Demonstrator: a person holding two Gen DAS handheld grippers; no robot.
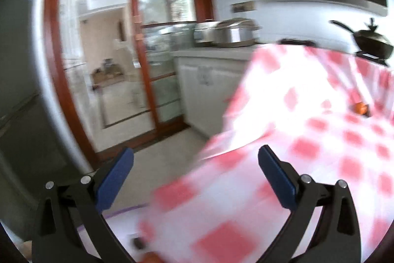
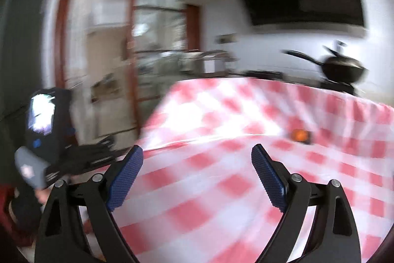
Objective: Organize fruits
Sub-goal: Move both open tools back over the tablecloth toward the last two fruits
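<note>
Both grippers wide open, holding nothing

Left gripper [image 1: 195,159] and right gripper [image 2: 197,157] hang over the red-checked cloth [image 2: 221,176]; one small orange fruit [image 2: 299,134] sits blurry, well apart.

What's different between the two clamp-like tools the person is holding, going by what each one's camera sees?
The left tool has floor and the cloth's edge between its open jaws; the right tool has only the checked tablecloth there. The right view catches the other handheld device at its left edge; the left view shows no second tool. A small orange thing lies nearer the middle of the right view. Both are empty, with blue pads.
</note>
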